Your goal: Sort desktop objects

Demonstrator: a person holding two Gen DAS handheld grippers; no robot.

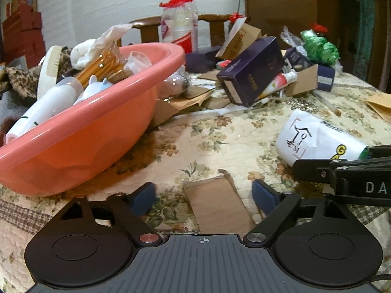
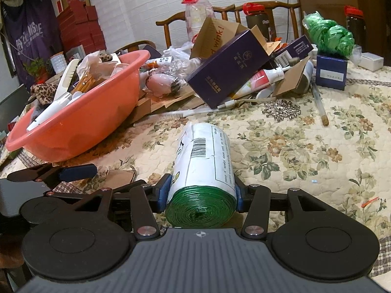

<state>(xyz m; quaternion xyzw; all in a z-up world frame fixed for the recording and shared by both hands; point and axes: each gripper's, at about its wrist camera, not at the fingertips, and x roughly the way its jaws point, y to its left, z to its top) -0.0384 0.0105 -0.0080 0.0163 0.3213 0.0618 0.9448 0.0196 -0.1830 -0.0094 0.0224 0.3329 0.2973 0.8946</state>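
Note:
My right gripper is shut on a roll of green bin bags in a white paper wrapper, held lengthwise between the blue pads. The roll also shows in the left wrist view, at the right. My left gripper is open and empty, low over a scrap of brown cardboard on the floral quilt. The pink basin stands to the left, filled with a brush, bottles and chopsticks; it also shows in the right wrist view.
A pile at the back holds a dark purple box, a toothpaste tube, cardboard pieces and a white comb. A metal snowflake ornament, a pen, a blue box and green ribbon lie right.

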